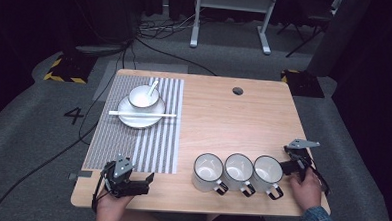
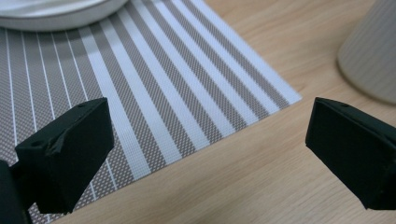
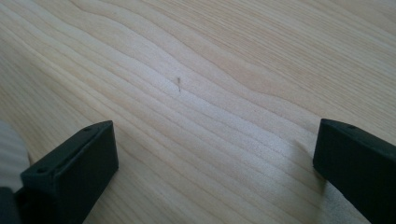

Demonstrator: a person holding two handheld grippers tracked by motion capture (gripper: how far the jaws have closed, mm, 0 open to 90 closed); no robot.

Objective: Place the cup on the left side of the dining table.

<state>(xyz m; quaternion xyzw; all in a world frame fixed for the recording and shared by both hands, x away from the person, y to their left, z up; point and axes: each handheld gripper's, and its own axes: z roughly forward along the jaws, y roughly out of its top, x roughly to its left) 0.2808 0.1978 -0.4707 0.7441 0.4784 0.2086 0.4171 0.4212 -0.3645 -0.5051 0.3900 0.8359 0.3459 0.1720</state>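
**A:** Start with the high view. What sits on the light wooden table (image 1: 223, 116)?

**B:** A grey-and-white striped woven placemat (image 1: 152, 138) covers the left part. On it, toward the far edge, stands a white round plate (image 1: 133, 119) with a white bowl (image 1: 143, 96) on top, a white spoon (image 1: 152, 88) leaning in the bowl, and a pair of white chopsticks (image 1: 156, 115) laid across the plate. Along the near edge, right of the placemat, three white enamel mugs with dark rims stand in a row: the left mug (image 1: 207, 171), the middle mug (image 1: 238, 168) and the right mug (image 1: 267, 170), handles turned toward the near edge.

**A:** And the grippers?

**B:** The left gripper (image 1: 148, 183) rests at the near-left corner, held by the left hand (image 1: 110, 206), which is cut off at the picture's bottom. The right gripper (image 1: 285, 167) sits near the right edge, just beside the right mug, in the right hand (image 1: 305, 188). Its jaw tips are too small to judge here.

**A:** The left gripper view?

**B:** Jaws wide apart, nothing between them. The placemat's corner (image 2: 163, 93) lies ahead; the plate's rim (image 2: 56, 14) is cut off at top, a mug's wall (image 2: 369, 60) at right.

**B:** The right gripper view: jaws wide apart and empty over bare table (image 3: 210, 93). A blurred pale shape at the left edge can't be made out.
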